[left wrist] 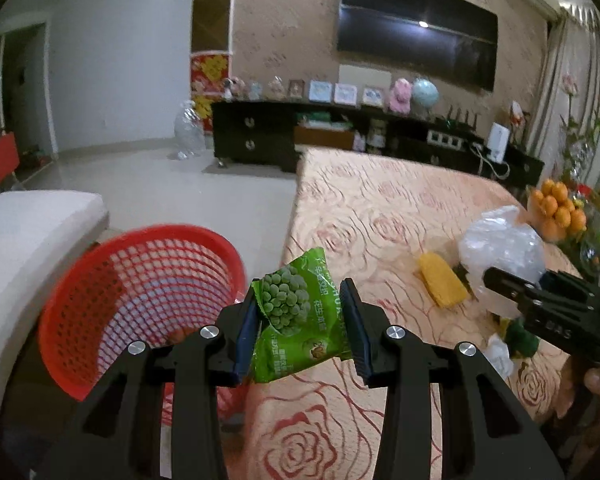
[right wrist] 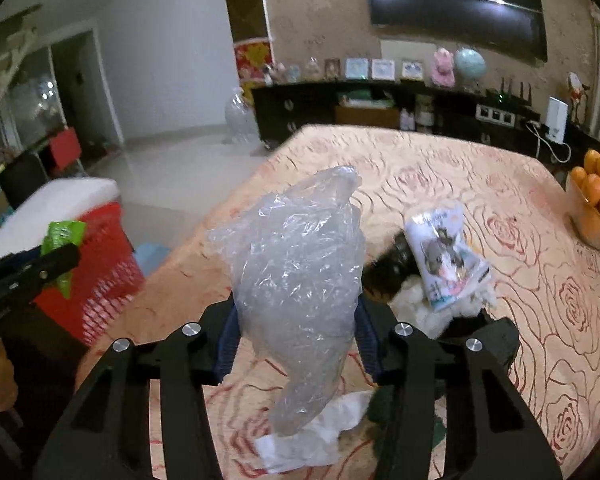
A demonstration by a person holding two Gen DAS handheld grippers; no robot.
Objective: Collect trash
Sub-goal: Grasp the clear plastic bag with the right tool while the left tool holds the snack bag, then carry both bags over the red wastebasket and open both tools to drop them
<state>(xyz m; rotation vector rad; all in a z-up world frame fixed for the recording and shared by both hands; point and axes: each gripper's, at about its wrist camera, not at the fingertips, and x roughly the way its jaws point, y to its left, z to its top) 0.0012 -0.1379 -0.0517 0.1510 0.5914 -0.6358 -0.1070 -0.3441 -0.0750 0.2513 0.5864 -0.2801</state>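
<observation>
Left gripper (left wrist: 302, 330) pinching a green pea-snack wrapper (left wrist: 296, 316) between narrowed fingers, held up at the tabletop's (left wrist: 380, 208) left edge with the red mesh basket (left wrist: 140, 280) at about 9 o'clock on the floor, presumably so the wrapper can be carried across and dropped in. Right gripper (right wrist: 296, 332) clamped on a crumpled clear plastic bag (right wrist: 296, 264), lifted clear of the rose-patterned cloth, most likely bound for the same basket, which sits at 9 o'clock in the right wrist view. More trash left on the tabletop: a yellow packet (left wrist: 442, 280) at 3 o'clock of the wrapper, a white pouch with a cartoon animal (right wrist: 444, 256) at 2 o'clock of the bag, white tissue (right wrist: 312, 436) under the bag at 6 o'clock. Hard to make out: the dark objects beneath the pouch, the basket's bottom behind the left fingers, and the bag's actual contact with the finger pads, masked by its bulk. Bowl of oranges (right wrist: 598, 200) cut off at the right rim.
</observation>
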